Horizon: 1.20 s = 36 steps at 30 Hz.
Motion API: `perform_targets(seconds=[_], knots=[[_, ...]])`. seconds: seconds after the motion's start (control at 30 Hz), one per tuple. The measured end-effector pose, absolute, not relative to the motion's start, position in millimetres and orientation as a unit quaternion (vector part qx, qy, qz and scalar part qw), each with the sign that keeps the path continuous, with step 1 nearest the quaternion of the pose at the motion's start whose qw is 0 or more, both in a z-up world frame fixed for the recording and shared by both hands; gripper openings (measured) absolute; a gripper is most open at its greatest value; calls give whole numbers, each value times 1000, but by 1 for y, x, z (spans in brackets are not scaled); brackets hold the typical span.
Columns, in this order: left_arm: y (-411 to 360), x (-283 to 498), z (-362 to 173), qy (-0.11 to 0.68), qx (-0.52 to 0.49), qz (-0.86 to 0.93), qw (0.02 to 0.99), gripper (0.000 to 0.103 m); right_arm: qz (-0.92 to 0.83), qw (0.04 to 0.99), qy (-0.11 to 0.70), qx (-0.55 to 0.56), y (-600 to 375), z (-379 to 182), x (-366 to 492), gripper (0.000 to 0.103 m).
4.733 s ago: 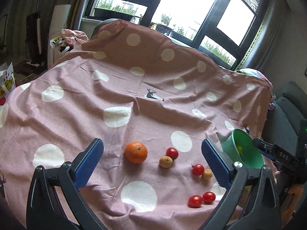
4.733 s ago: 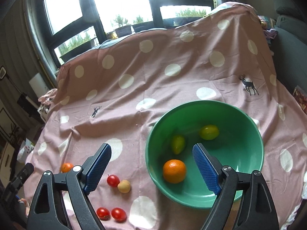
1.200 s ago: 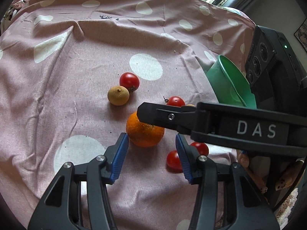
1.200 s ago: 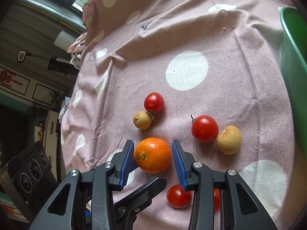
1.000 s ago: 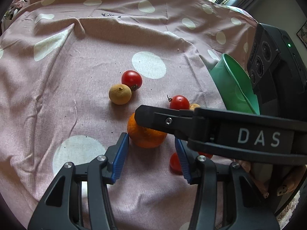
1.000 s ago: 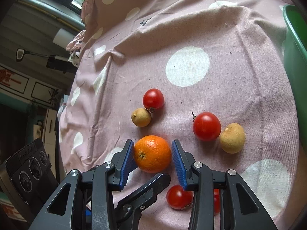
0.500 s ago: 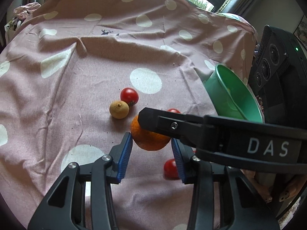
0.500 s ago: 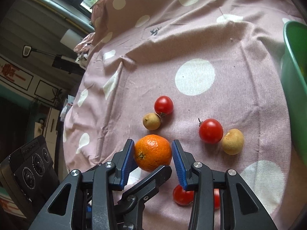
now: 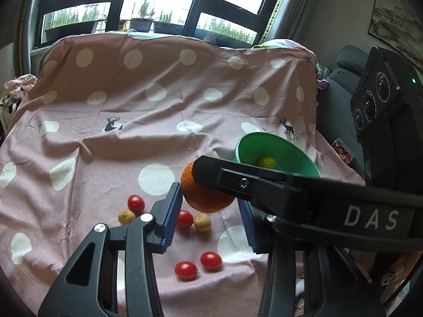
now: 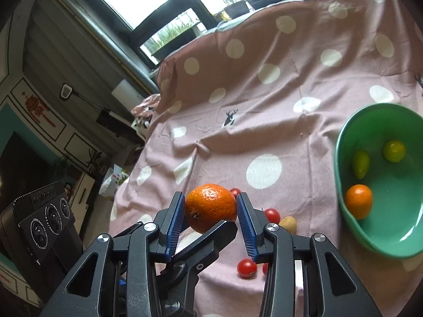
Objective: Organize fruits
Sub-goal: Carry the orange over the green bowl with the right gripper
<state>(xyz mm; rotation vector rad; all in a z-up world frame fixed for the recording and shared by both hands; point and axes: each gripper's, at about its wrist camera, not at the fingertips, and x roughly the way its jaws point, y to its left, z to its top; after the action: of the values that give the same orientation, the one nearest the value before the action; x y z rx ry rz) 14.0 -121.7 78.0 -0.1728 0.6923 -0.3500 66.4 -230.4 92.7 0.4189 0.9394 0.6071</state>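
Gripped the orange (image 10: 210,206) between the blue pads of the right gripper (image 10: 210,212), with the left gripper (image 9: 208,211) closed on it crosswise as well (jaws just eased a touch wider, fruit between them all the same). Lifted it clear of the pink cloth (image 9: 105,158) where it had rested a second before. Left the tomatoes (image 9: 185,270) and small yellow fruits (image 9: 202,222) lying below. Judged the pickup done, the carry remaining. Farther right, spotted the green bowl (image 10: 338,158) already holding another orange (image 10: 358,204): probably the drop spot.
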Motion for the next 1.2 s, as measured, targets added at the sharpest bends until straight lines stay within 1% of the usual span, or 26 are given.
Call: perform_targets(seconds=[0.27, 0.63, 0.9, 1.2], knots=[[-169, 29, 94, 320, -66, -215, 920, 43, 242, 855, 402, 223, -283, 110, 66, 43], [-225, 51, 95, 323, -60, -267, 906, 43, 196, 863, 383, 264, -349, 107, 67, 43], [-251, 63, 81, 336, -60, -285, 896, 43, 153, 868, 394, 263, -373, 96, 70, 43], [-272, 82, 55, 382, -64, -290, 875, 43, 129, 851, 429, 274, -392, 69, 85, 43]])
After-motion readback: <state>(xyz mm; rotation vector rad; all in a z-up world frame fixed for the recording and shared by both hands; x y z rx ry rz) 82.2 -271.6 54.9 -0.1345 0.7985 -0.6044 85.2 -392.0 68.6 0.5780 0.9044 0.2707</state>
